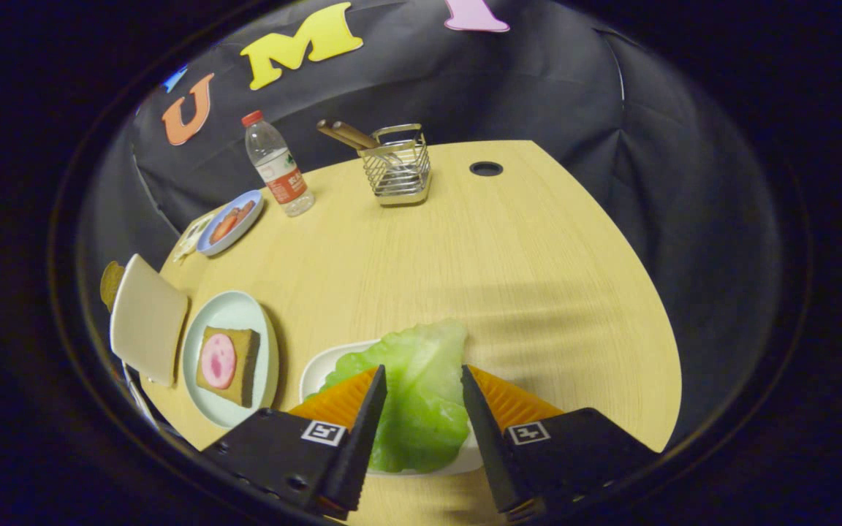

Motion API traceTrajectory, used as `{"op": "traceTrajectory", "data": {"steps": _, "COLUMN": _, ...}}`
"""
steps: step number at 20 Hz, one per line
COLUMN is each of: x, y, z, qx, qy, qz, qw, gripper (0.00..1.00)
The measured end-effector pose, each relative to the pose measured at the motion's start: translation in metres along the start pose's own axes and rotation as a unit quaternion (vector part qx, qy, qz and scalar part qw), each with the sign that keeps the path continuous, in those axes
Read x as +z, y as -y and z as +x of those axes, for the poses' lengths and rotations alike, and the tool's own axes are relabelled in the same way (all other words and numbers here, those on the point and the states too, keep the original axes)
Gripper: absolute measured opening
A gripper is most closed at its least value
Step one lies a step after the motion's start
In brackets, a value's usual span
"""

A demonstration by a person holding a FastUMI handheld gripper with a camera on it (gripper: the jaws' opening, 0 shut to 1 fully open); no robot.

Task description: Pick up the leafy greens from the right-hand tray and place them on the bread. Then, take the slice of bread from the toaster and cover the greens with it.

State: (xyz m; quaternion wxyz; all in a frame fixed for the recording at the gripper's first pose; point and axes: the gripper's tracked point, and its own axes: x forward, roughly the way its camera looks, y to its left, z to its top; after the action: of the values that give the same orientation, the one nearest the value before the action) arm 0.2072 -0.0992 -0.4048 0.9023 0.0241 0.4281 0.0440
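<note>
Looking along our gripper (425, 372), we see its two fingers spread wide, one on each side of the leafy greens (410, 387), which lie between them on a white tray (316, 369); we cannot tell whether either finger touches the leaf. Beside the tray, on the wooden table (509, 248), stands a pale green plate (229, 315) carrying a slice of bread (240, 349) topped with a round pink slice of ham (218, 360). Just past that plate we find the toaster (145, 318), with the brown edge of another bread slice (109, 283) peeking up behind it. Farther back along the table's edge sits a blue plate (242, 228) with red food on it, and next to it a water bottle (277, 164) with a red cap. Well beyond the fingers we make out a wire basket (397, 169) holding wooden-handled utensils (346, 134), and near it a dark round hole (486, 169) in the tabletop.
</note>
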Motion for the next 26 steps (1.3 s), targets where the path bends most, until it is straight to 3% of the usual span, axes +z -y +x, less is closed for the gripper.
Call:
{"op": "traceTrajectory", "data": {"steps": 2, "x": -0.003, "y": 0.009, "z": 0.005, "qx": -0.028, "qy": -0.012, "qz": 0.005, "qw": 1.0, "gripper": 0.52}}
{"op": "traceTrajectory", "data": {"steps": 5, "x": -0.004, "y": 0.009, "z": 0.003, "qx": -0.035, "qy": -0.019, "qz": 0.006, "qw": 0.999, "gripper": 0.31}}
{"op": "traceTrajectory", "data": {"steps": 6, "x": -0.005, "y": 0.006, "z": 0.001, "qx": -0.028, "qy": -0.021, "qz": 0.007, "qw": 0.999, "gripper": 0.18}}
{"op": "traceTrajectory", "data": {"steps": 8, "x": -0.007, "y": 0.006, "z": -0.001, "qx": -0.029, "qy": -0.024, "qz": 0.005, "qw": 0.999, "gripper": 0.18}}
{"op": "traceTrajectory", "data": {"steps": 10, "x": -0.014, "y": 0.004, "z": -0.005, "qx": -0.026, "qy": -0.027, "qz": 0.024, "qw": 0.999, "gripper": 0.01}}
{"op": "traceTrajectory", "data": {"steps": 18, "x": 0.001, "y": 0.007, "z": -0.052, "qx": -0.054, "qy": 0.035, "qz": 0.012, "qw": 0.998, "gripper": 0.0}}
{"op": "traceTrajectory", "data": {"steps": 26, "x": 0.028, "y": -0.043, "z": -0.111, "qx": -0.061, "qy": 0.096, "qz": -0.018, "qw": 0.993, "gripper": 0.0}}
